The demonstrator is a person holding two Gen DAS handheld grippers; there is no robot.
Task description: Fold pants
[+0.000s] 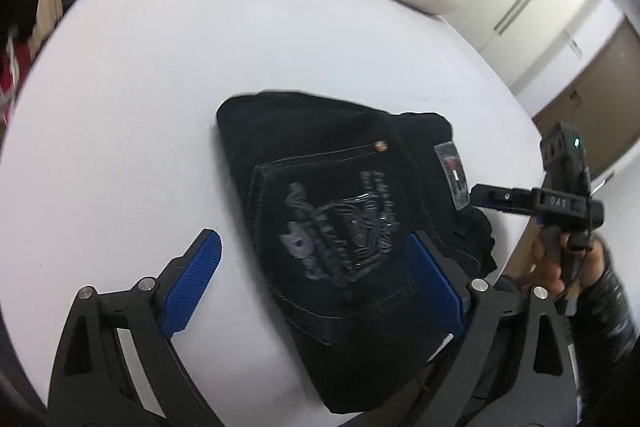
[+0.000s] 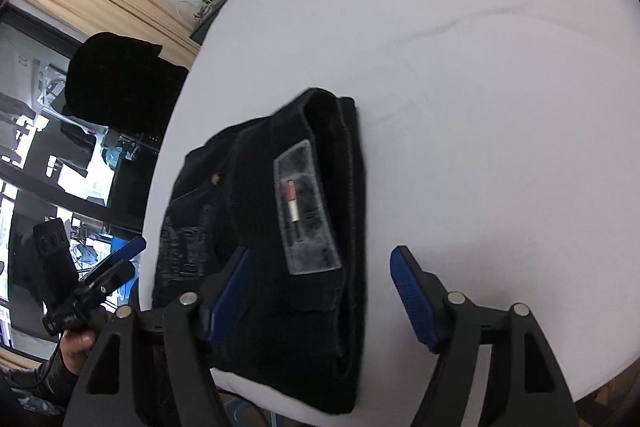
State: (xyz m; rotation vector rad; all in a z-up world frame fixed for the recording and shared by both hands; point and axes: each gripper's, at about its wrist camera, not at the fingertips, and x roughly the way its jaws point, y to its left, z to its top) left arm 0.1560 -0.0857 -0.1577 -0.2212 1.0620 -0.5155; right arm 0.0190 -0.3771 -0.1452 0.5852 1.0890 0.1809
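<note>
Pants (image 1: pixel 344 227): black, folded into 1 compact bundle near the edge of the white bed (image 1: pixel 160 87). My left gripper (image 1: pixel 316 279) and right gripper (image 2: pixel 320 291): both spread wide, grasping nothing. Folding looks finished; at most a final tidy remains.

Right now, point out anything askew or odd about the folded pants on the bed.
Nothing serious stands out. The black pants lie in a compact fold on the white bed, back pocket and label up. The layers are slightly uneven at the label end, and the bundle sits near the bed's edge. Both claws are open.
</note>
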